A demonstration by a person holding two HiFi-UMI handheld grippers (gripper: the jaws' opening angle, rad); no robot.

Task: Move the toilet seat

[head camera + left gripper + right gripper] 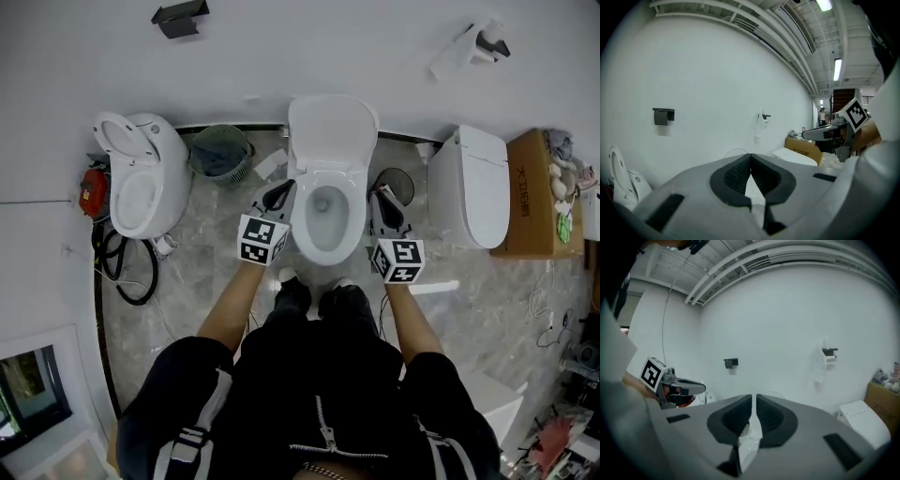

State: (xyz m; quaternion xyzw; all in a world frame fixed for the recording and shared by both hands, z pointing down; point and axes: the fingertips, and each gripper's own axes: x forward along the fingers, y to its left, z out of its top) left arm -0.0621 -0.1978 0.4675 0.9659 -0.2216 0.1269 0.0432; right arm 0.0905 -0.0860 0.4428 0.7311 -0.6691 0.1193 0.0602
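Note:
The middle white toilet [326, 220] stands in front of me, its bowl uncovered and its lid [333, 131] raised against the wall. I cannot tell whether the seat ring is up with the lid or down on the bowl. My left gripper [279, 195] hangs just left of the bowl; in its own view its jaws [750, 158] are shut with the tips touching and nothing between them. My right gripper [382, 202] hangs just right of the bowl. Its jaws [753, 400] stand a narrow slit apart and hold nothing. Neither gripper touches the toilet.
A second toilet [141, 183] with its lid up stands at the left, with a green waste basket [222, 153] between it and the middle one. A closed toilet [473, 187] and a cardboard box [530, 192] stand at the right. Black hose [127, 272] lies on the floor at the left.

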